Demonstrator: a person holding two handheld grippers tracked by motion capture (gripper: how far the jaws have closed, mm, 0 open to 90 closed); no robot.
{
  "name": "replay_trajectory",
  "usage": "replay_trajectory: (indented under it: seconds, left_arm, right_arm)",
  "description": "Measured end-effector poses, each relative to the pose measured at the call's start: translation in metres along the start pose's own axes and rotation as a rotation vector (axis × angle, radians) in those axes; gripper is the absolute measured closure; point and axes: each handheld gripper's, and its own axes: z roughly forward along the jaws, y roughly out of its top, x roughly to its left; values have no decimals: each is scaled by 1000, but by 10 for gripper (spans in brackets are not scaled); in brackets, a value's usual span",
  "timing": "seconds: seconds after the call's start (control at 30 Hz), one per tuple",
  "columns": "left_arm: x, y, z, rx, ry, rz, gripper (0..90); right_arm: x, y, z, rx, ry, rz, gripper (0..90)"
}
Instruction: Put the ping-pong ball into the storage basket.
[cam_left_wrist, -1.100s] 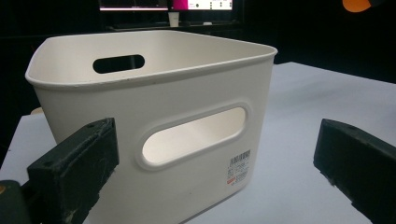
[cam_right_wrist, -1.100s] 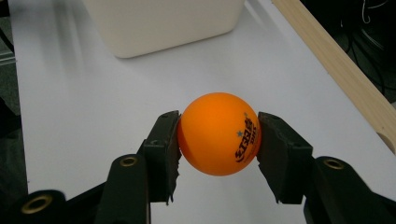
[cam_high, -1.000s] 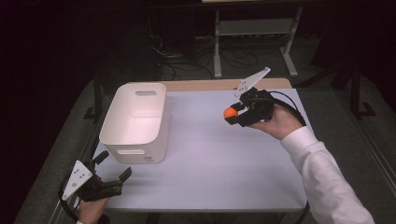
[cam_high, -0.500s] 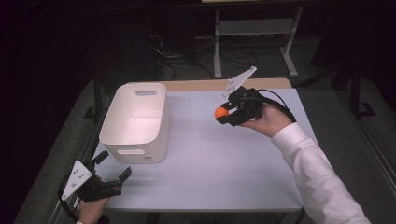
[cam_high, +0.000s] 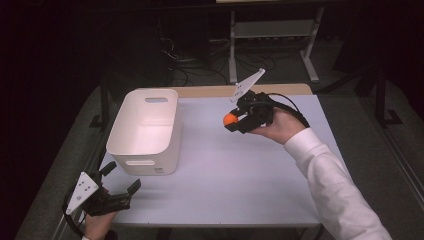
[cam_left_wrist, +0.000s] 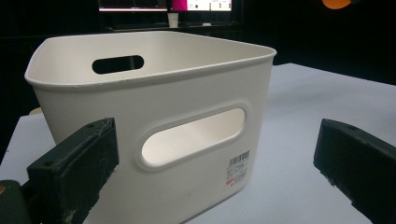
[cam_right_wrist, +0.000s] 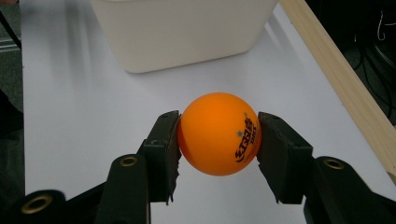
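While the right gripper (cam_right_wrist: 218, 135) clamps the round orange ball (cam_right_wrist: 218, 134), the left gripper (cam_high: 121, 190) gapes.

A white rectangular tabletop (cam_high: 220, 185) has a light wooden strip (cam_high: 235, 90) along its far edge. Behind it, on the dark floor, stands a grey metal shelf frame (cam_high: 272, 30), with tangled black cables (cam_high: 200, 55) lying just beside it.
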Motion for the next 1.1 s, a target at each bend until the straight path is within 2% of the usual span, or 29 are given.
replay_trajectory:
  seconds: [0.33, 0.53, 0.57, 0.83, 0.87, 0.9, 0.97, 1.1]
  left_arm:
    - [1, 0, 0, -4, 0, 0, 0]
    - [0, 0, -1, -3, 0, -2, 0]
    - [0, 0, -1, -5, -1, -4, 0]
    - [1, 0, -1, 3, -1, -3, 0]
    - [0, 0, 0, -12, -4, -6, 0]
    - [0, 0, 0, -10, -4, -4, 0]
    - [0, 0, 0, -12, -4, -7, 0]
    - [0, 0, 0, -14, -4, -7, 0]
  right_arm:
    - [2, 17, 10, 1, 20, -29, 496]
    - [3, 25, 17, -3, 35, -30, 496]
    - [2, 26, 18, -2, 33, -44, 496]
    - [1, 37, 22, -5, 44, -47, 497]
    - [1, 38, 22, -6, 45, -44, 496]
    - [1, 39, 24, -7, 47, -57, 497]
    - [2, 43, 24, -7, 49, -51, 496]
    - [2, 50, 26, -14, 54, -68, 496]
